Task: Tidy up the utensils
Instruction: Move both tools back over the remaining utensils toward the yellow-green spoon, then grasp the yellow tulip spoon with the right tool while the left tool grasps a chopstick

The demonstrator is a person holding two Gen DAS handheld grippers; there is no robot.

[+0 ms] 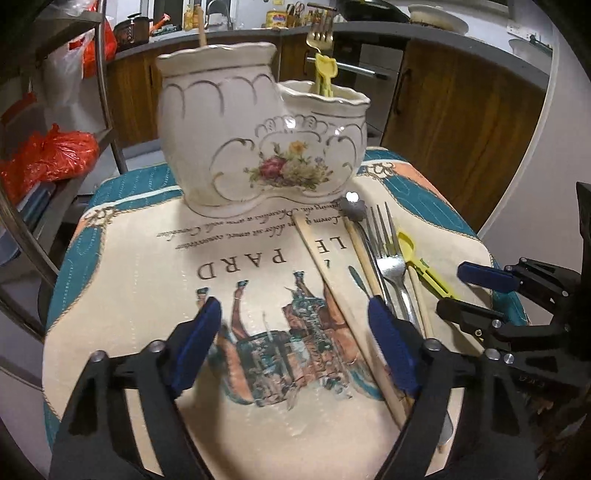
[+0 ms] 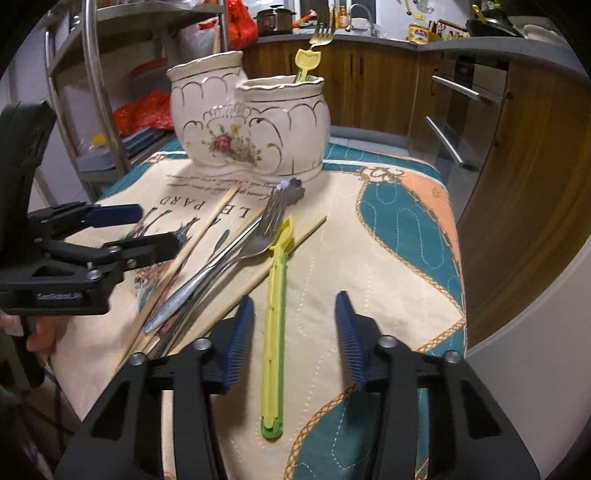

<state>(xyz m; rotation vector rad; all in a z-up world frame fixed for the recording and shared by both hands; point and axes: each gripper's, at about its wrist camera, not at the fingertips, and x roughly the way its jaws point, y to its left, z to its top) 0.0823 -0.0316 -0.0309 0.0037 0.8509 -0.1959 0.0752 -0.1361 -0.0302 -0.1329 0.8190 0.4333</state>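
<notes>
Work surface: a small table under a printed cloth [image 1: 155, 258] lettered "LE PARD". At its far end stands a cream ceramic utensil holder [image 1: 258, 140] with two joined compartments and a floral motif. The shorter compartment holds a gold fork [image 1: 319, 35] and a yellow plastic utensil [image 1: 325, 74], both upright; a wooden stick [image 1: 201, 26] rises from the taller one.

Loose utensils lie in a fanned cluster near the holder: wooden chopsticks [image 2: 199, 236], two steel forks [image 2: 236, 254], and a dark-handled piece with a flower-shaped end [image 2: 295, 186] (type not determinable). A yellow-and-green plastic utensil [image 2: 275, 325] lies alongside, its head touching a fork.

Left gripper [image 1: 295, 343]: jaws apart, nothing clamped; a chopstick runs just inside the right-hand finger, contact unclear. Right gripper [image 2: 295, 332]: jaws apart, straddling the yellow-and-green utensil's handle, pads clear of it on both sides. Neither gripper holds anything
</notes>
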